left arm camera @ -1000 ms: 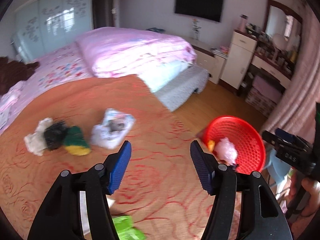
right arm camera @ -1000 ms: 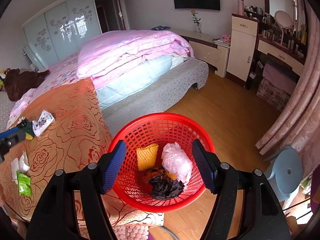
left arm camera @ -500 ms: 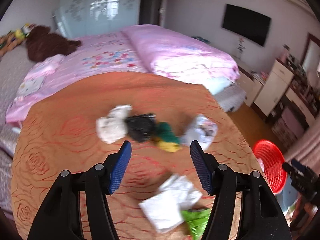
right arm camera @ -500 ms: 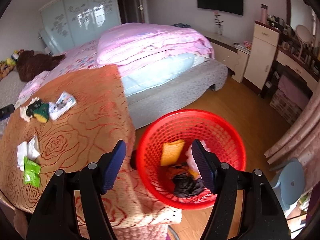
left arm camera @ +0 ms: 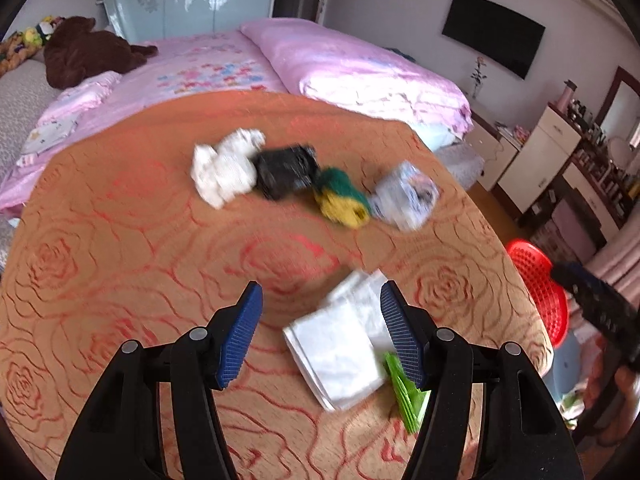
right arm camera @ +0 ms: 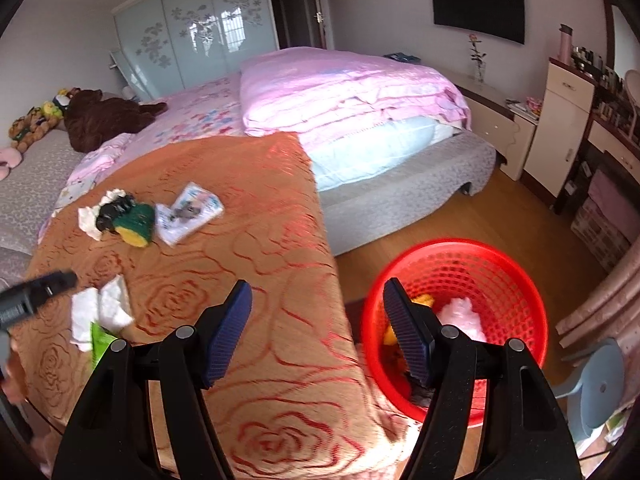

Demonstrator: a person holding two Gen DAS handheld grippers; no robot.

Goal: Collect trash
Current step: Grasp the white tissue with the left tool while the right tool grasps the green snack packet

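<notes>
Trash lies on an orange rose-patterned table [left arm camera: 120,240]: a crumpled white tissue [left arm camera: 224,168], a black bag [left arm camera: 286,172], a green-yellow sponge [left arm camera: 340,196], a white printed packet [left arm camera: 406,196], flat white tissues [left arm camera: 340,344] and a green wrapper [left arm camera: 406,392]. My left gripper [left arm camera: 320,338] is open and empty above the table, with the flat tissues near its right finger. My right gripper [right arm camera: 316,334] is open and empty over the table's edge, beside the red basket [right arm camera: 504,280], which holds a yellow sponge, a pink bag and dark trash.
A bed with a pink quilt [right arm camera: 340,88] stands behind the table. A wooden floor [right arm camera: 520,208] surrounds the basket. A blue stool [right arm camera: 600,384] stands to the basket's right. Cabinets and a dresser [right arm camera: 572,112] line the right wall.
My left gripper has swung left from the basket side and now faces the trash on the table. My right gripper has shifted left from over the basket to the table's edge. Both stay open.
</notes>
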